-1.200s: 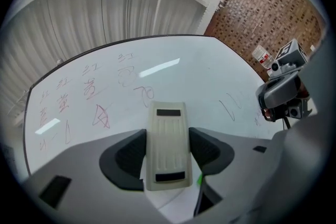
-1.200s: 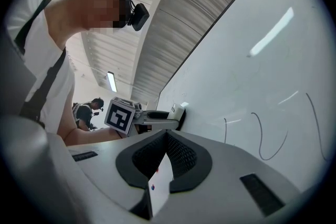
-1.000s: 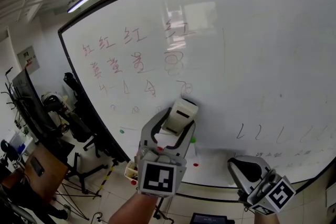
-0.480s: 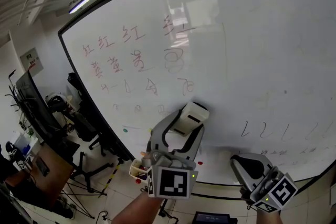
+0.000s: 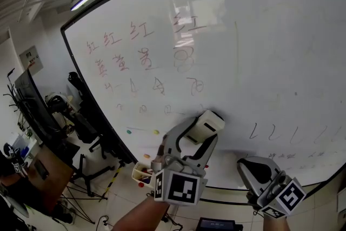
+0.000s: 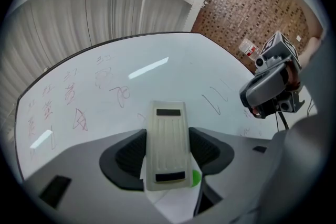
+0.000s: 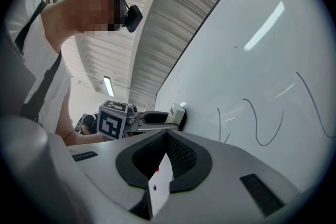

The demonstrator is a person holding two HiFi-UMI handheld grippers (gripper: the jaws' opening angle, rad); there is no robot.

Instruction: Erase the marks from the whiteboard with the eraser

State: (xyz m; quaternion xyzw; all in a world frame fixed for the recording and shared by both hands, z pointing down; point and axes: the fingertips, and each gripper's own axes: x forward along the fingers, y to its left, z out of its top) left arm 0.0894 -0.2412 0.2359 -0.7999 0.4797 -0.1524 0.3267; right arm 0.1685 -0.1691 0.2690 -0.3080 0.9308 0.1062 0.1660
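Across the head view, whiteboard (image 5: 259, 35) with red marks (image 5: 124, 51) toward 10 o'clock and dark strokes (image 5: 281, 132) toward 4. Near 6 o'clock, left claw (image 5: 200, 135) pinching eraser (image 5: 208, 124) against the board. At 5, right claw (image 5: 253, 169) pressed together.

whiteboard (image 5: 259, 51): upright ahead, across most of the head view
written marks (image 5: 135, 57): on the board's upper left, above and left of the eraser
curved strokes (image 5: 275, 132): low on the board's right, right of the eraser, above the right claw
eraser (image 5: 205, 126): between the left claw's jaws, far end against the board's lower middle
left claw (image 6: 167, 157): before the board, left of the right claw
right claw (image 5: 259, 173): low right, near the board's bottom edge, apart from the eraser
chairs (image 5: 81, 121): on the floor, left of the board
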